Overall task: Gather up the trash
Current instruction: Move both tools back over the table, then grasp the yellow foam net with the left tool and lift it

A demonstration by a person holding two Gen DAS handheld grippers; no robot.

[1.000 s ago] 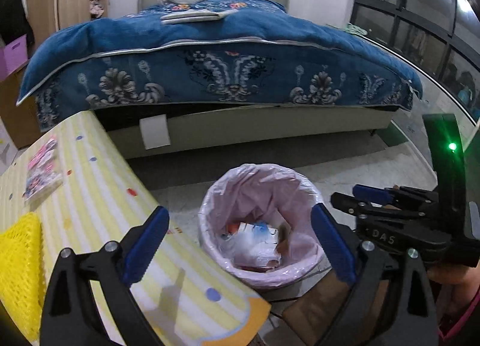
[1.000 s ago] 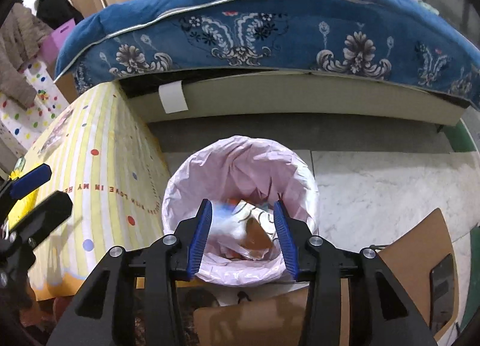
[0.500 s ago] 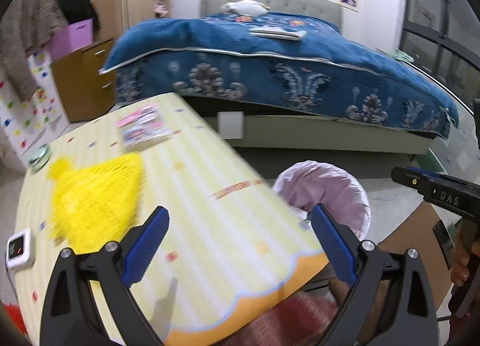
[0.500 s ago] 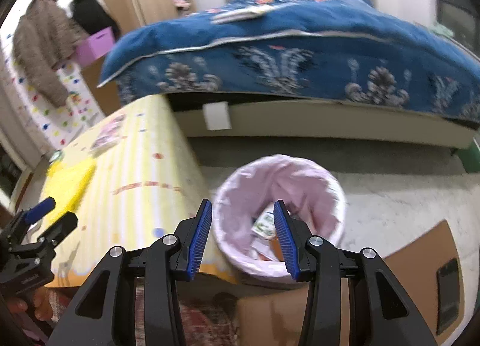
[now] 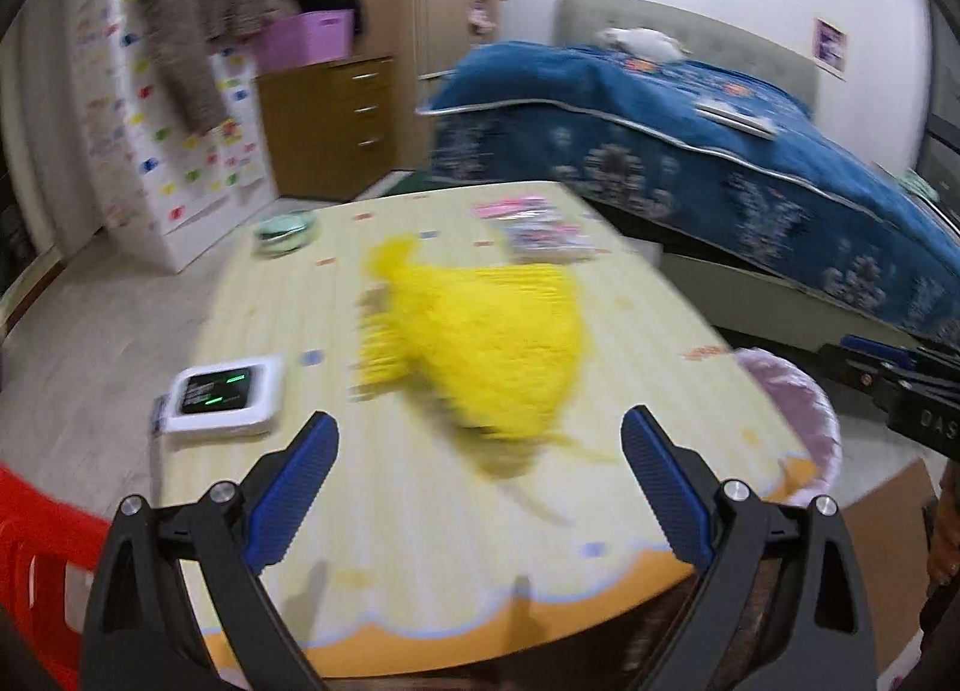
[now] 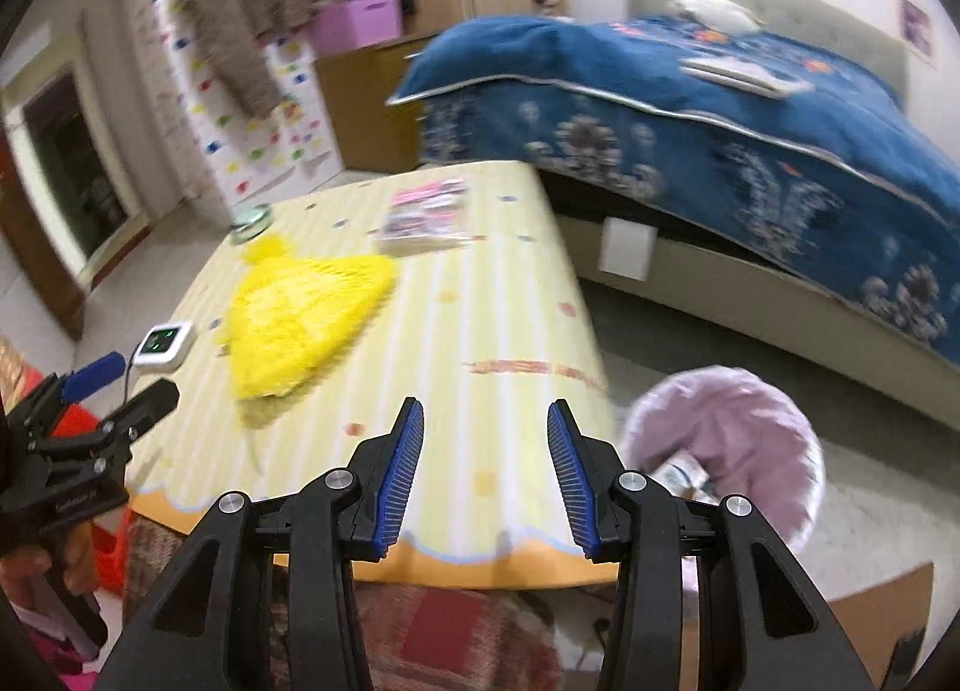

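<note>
The yellow net bag (image 5: 480,343) lies on the table (image 5: 420,541), directly ahead of the left hand-held gripper (image 5: 480,487), whose jaws stand wide apart and empty. Its long axis runs away from that gripper toward the far edge. The right hand-held gripper (image 6: 485,475), jaws partly apart and empty, has the bag ahead to its left. The left is judged nearer. The lined trash bin (image 6: 732,439) stands on the floor beside the table's right edge

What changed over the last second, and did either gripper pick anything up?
Both views swung from the pink-lined bin toward the table. The left gripper and right gripper stayed open and empty. The yellow net, packets and white device lie unmoved.
</note>
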